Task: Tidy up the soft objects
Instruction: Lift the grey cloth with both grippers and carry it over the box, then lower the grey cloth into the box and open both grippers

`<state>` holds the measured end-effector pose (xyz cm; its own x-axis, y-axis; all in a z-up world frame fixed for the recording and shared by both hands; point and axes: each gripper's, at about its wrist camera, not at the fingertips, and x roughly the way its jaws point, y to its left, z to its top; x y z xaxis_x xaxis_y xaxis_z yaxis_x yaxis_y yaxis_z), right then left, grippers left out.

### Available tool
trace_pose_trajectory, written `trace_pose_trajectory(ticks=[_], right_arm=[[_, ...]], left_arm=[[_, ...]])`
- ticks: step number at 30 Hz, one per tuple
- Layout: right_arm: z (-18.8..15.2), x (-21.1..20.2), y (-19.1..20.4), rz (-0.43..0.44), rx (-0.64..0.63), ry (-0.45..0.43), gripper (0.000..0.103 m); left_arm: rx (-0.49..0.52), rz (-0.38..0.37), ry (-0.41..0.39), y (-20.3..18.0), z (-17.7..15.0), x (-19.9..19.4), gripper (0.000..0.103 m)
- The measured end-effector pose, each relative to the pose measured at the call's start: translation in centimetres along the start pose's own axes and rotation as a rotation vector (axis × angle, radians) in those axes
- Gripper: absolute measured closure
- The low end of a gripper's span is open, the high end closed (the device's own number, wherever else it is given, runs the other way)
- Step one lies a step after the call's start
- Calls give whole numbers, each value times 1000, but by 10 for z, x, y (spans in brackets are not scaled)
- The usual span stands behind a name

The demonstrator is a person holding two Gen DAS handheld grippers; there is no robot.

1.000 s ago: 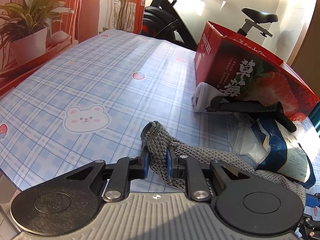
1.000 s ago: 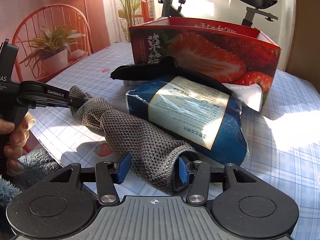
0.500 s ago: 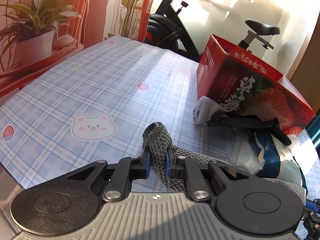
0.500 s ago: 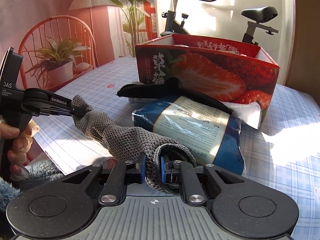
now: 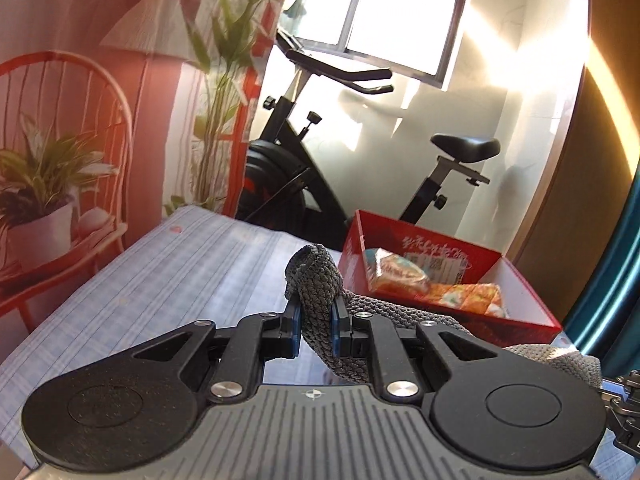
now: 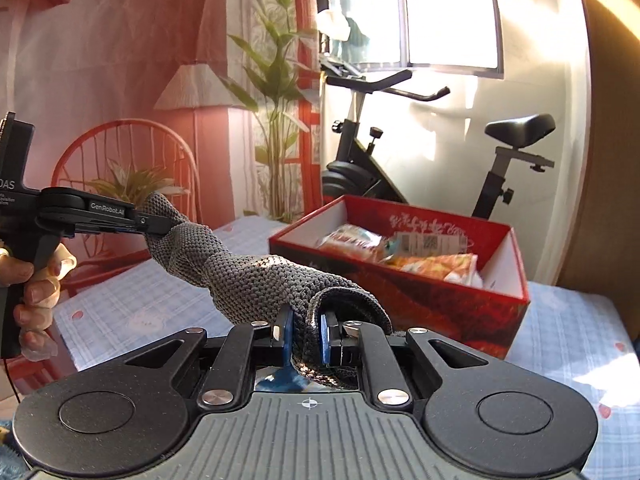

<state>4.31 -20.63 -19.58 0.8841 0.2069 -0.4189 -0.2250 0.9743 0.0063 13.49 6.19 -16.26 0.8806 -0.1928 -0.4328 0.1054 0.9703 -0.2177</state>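
Left claw [image 5: 315,326] pinching one end of a grey, coarse-knit cloth [image 5: 318,280], blue pads pressed against the fabric on both sides, a rolled tip of the knit poking up above them. Right claw [image 6: 305,334] clamped the same way on the other end of that grey knit cloth [image 6: 260,280], folded edge bunched between its blue pads. Stretched between the two claws, sagging slightly in the middle, held clear above the counter covered in a pale blue plaid sheet [image 6: 560,332]. In the right wrist view, left claw [image 6: 154,224] seen from the side, gripped by a bare hand [image 6: 36,292] at the far left edge.

Beyond the cloth, an open red cardboard box printed with strawberries [image 6: 452,308] standing on the counter [image 5: 160,280], white inside. Lying in the box: orange and white plastic-wrapped packets [image 6: 436,264], one with a printed label; exact contents too blurred to tell. Box [image 5: 516,320] just behind and to the right of the cloth in the left wrist view, packets [image 5: 460,294] visible inside.

Behind the counter, a black exercise bike [image 6: 360,176] under a bright window [image 6: 448,12], and a red-toned backdrop printed with a chair, lamp and plants [image 5: 100,140].
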Motion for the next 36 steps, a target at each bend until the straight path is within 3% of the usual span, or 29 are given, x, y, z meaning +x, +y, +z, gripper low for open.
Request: trace_pose_trajectory(ticks=[7, 13, 18, 27, 36], right_arm=[[47, 25, -57, -113, -62, -11, 91], [71, 66, -101, -173, -77, 30, 91], [71, 106, -128, -183, -71, 107, 91], [51, 157, -136, -180, -115, 245, 91], [43, 181, -131, -153, -128, 318, 90]], left_arm=[[80, -68, -32, -53, 36, 49, 88], [97, -95, 30, -82, 52, 105, 88], [171, -75, 115, -95, 46, 141, 88], [293, -38, 286, -98, 20, 184, 87], [248, -48, 358, -104, 18, 206, 87]])
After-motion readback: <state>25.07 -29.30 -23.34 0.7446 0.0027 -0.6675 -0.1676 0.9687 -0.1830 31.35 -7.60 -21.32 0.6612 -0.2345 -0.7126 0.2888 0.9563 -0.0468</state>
